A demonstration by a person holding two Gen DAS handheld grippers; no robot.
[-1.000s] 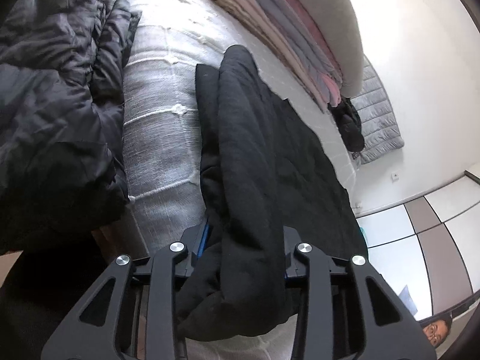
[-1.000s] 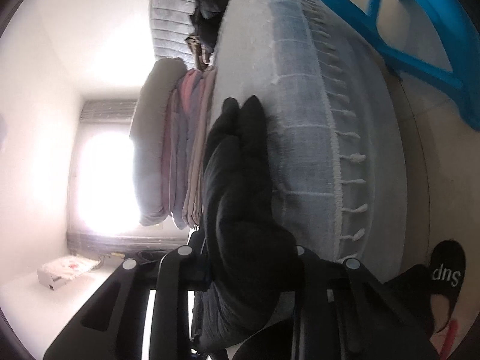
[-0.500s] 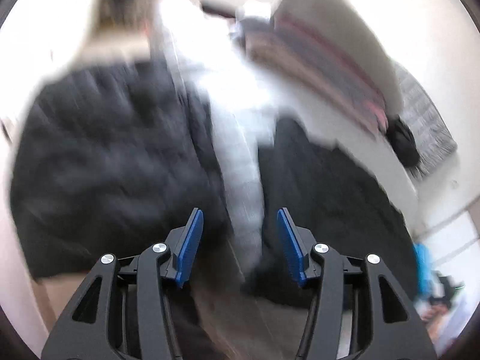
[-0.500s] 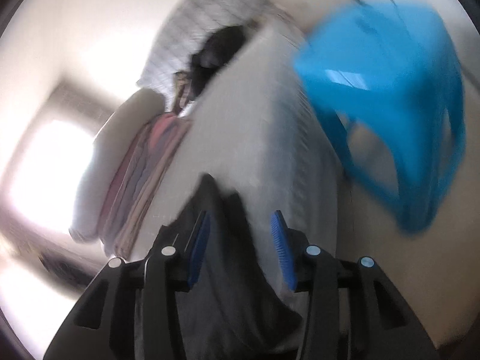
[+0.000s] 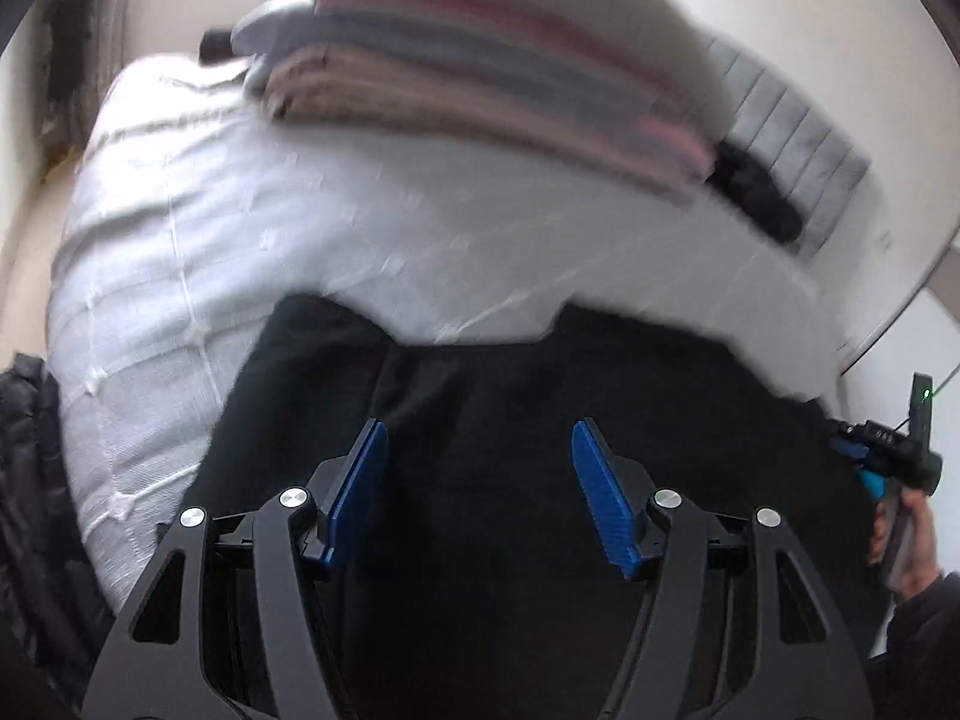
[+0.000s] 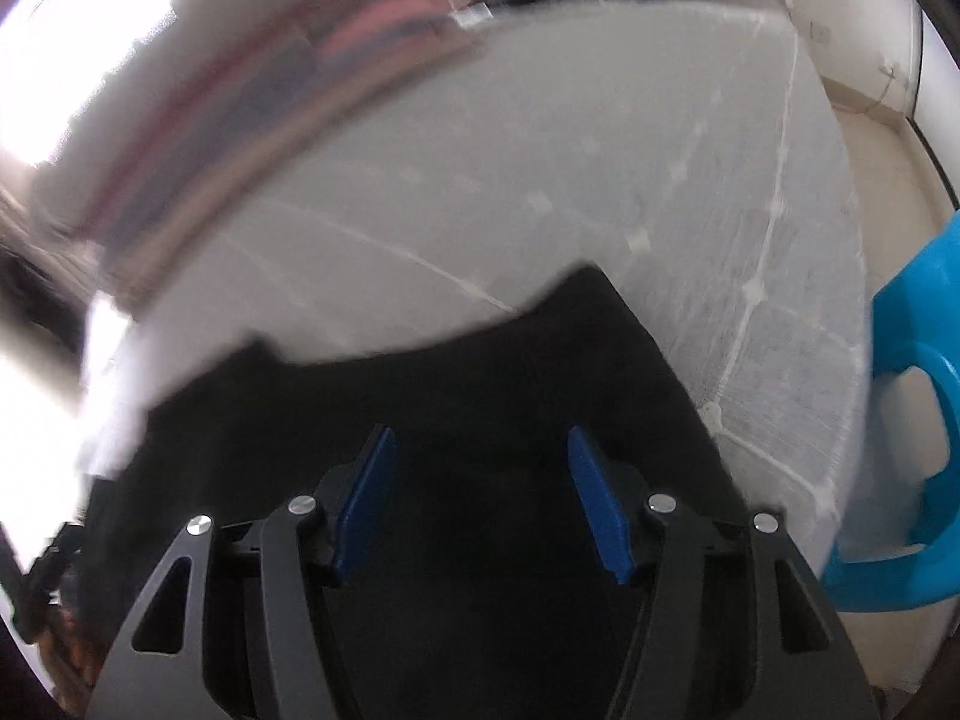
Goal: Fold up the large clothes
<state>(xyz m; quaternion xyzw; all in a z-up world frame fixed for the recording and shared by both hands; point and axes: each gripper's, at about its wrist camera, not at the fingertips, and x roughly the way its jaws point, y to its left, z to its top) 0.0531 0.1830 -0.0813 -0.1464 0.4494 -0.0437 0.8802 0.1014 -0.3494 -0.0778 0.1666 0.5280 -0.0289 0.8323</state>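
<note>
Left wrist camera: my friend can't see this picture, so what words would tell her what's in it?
A hand-held gripper with blue pads hangs open above a black garment lying on a white bed; its jaws have just been opening and nothing is between them. Behind sits a stack of folded blankets, and a black puffy jacket lies at the left edge.

Handheld tools, matched pair, as I see them from my two wrist cameras

My left tool and right tool look alike: matte black linkage arms with triangular cut-outs, round silver pivot screws, and ribbed blue pads on the inner faces. At the left view's right edge, a hand in a dark sleeve carries a black handle with a green light.
</note>
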